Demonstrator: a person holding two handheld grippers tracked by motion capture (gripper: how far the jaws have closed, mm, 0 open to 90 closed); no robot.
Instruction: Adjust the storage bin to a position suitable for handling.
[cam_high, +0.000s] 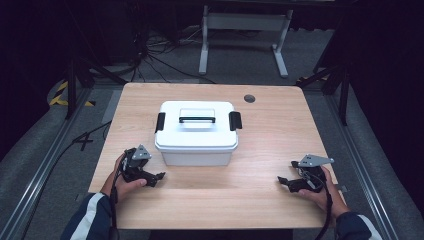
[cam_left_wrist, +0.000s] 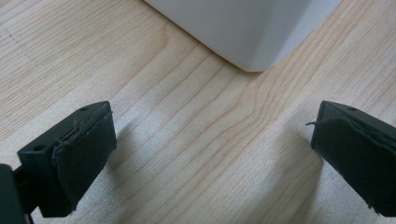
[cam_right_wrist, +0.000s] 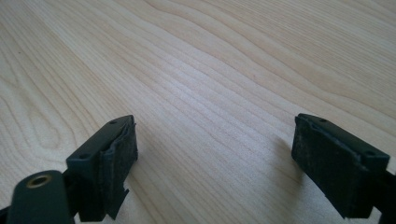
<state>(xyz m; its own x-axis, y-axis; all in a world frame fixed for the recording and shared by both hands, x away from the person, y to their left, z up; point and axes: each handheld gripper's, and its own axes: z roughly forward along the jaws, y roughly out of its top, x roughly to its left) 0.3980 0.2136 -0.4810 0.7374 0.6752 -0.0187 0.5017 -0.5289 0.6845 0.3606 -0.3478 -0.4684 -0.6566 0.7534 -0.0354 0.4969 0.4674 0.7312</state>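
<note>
Storage box (cam_high: 196, 134), white with its lid on and both black latches (cam_high: 235, 120) apparently down, sits mid-tabletop (cam_high: 260, 200). Left claw (cam_high: 156, 178), jaws apart and empty, rests at the box's 7 o'clock; right claw (cam_high: 286, 183), also apart and empty, lies well off at 4 o'clock. Nothing seems begun. Next likely calls for each claw reaching a side latch, at 9 and 3 o'clock.

Two forearms in dark sleeves with white stripes came in from the bottom edge, each hand gripping a black claw low over the desk: the left claw (cam_high: 156, 178) pointed right with its jaws spread wide apart, while the right claw (cam_high: 284, 182) pointed left, likewise spread and empty.
</note>
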